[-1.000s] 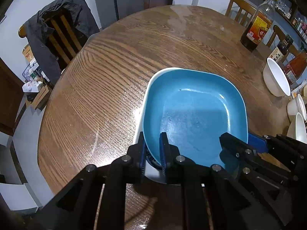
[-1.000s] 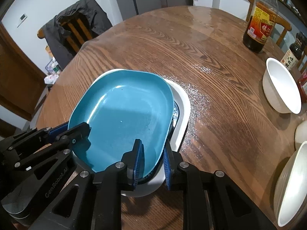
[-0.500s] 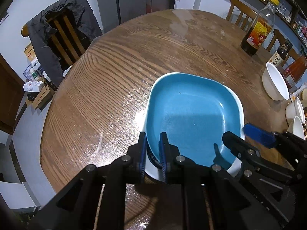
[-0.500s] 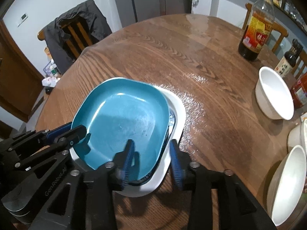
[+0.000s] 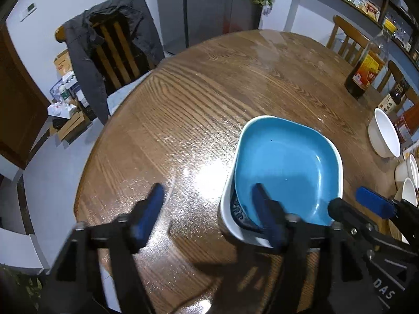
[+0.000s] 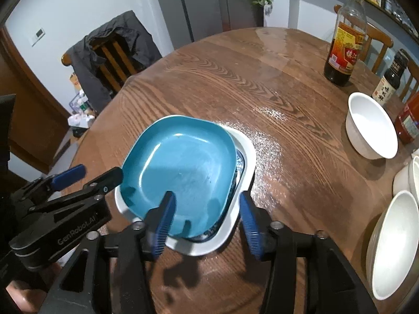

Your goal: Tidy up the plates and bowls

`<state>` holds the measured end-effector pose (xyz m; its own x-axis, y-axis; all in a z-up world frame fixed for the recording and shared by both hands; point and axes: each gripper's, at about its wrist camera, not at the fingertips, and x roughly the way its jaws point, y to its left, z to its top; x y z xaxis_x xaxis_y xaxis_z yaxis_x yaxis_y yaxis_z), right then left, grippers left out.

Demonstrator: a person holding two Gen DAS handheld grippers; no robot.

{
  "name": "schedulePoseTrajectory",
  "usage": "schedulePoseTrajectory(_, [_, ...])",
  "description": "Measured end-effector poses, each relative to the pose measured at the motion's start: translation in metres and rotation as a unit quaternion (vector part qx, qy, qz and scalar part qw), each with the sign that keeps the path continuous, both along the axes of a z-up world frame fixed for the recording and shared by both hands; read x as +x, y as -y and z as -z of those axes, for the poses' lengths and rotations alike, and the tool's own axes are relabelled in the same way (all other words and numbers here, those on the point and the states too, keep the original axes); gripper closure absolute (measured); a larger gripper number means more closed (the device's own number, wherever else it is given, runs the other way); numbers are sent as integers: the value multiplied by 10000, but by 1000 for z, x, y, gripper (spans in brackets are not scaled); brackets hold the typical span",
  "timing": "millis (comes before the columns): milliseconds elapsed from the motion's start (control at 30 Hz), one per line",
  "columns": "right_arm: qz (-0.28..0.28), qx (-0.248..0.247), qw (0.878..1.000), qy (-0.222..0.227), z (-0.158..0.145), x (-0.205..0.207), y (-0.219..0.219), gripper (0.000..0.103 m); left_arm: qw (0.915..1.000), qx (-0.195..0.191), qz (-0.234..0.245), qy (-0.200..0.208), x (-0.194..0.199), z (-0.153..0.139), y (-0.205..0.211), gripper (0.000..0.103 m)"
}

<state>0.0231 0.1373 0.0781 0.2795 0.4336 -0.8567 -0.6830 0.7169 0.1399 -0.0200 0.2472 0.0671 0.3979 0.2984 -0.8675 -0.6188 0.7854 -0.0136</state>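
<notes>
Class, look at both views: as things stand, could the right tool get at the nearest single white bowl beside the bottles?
Probably yes. The right tool is opening over the blue plate with nothing gripped, and bare table lies between it and the white bowl. The sauce bottles stand behind the bowl, not in the way.

Hidden, cropped and blurred parts

The blue plate (image 6: 180, 172) covers most of the white dish (image 6: 246, 162) under it; only a sliver of patterned rim (image 6: 239, 161) between them shows, so what it belongs to is unclear. The left gripper's (image 5: 207, 214) fingers (image 5: 149, 209) are motion-blurred. Bowls (image 6: 390, 238) at the right edge are cut off. The bottle (image 6: 345, 41) label is too small to read.
</notes>
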Motion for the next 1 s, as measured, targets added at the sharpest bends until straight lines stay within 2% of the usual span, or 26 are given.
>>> schedulePoseTrajectory(300, [53, 161, 9998, 78, -13, -12, 29, 39, 10000, 18, -30, 29, -8, -7, 21, 24])
schedulePoseTrajectory(400, [97, 223, 9997, 100, -17, -13, 45, 39, 9999, 107, -114, -38, -10, -8, 34, 19])
schedulePoseTrajectory(633, [217, 346, 9990, 197, -27, -15, 93, 39, 9999, 92, -122, -77, -13, -10, 64, 18])
schedulePoseTrajectory(800, [601, 417, 9968, 338, -36, -7, 137, 39, 10000, 57, 48, 26, -2, -17, 97, 18])
schedulePoseTrajectory(1000, [1300, 481, 9894, 426, -44, 14, 202, 39, 9985, 62, 524, 140, 22, -27, 146, 18])
